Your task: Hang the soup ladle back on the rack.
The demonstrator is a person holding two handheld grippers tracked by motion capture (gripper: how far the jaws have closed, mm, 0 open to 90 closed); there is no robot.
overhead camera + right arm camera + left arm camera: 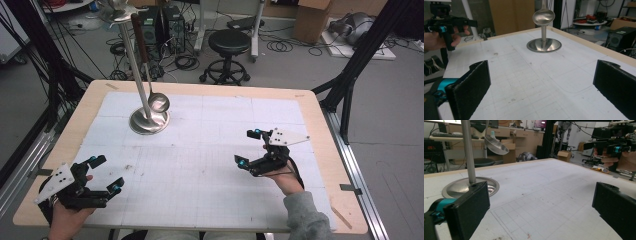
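A steel ladle is hung from a stand near the bench's far left corner. The left gripper and right gripper are held released, empty, near the front edge.

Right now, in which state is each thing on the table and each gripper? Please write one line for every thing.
Left gripper: open, holding nothing, at the table's near left corner.
Right gripper: open, holding nothing, over the mat's right part.
Ladle: hanging from the stand, bowl just above the base, untouched.
Stand: upright on its round base, at the mat's far left.
White mat: flat on the table, bare between the grippers.
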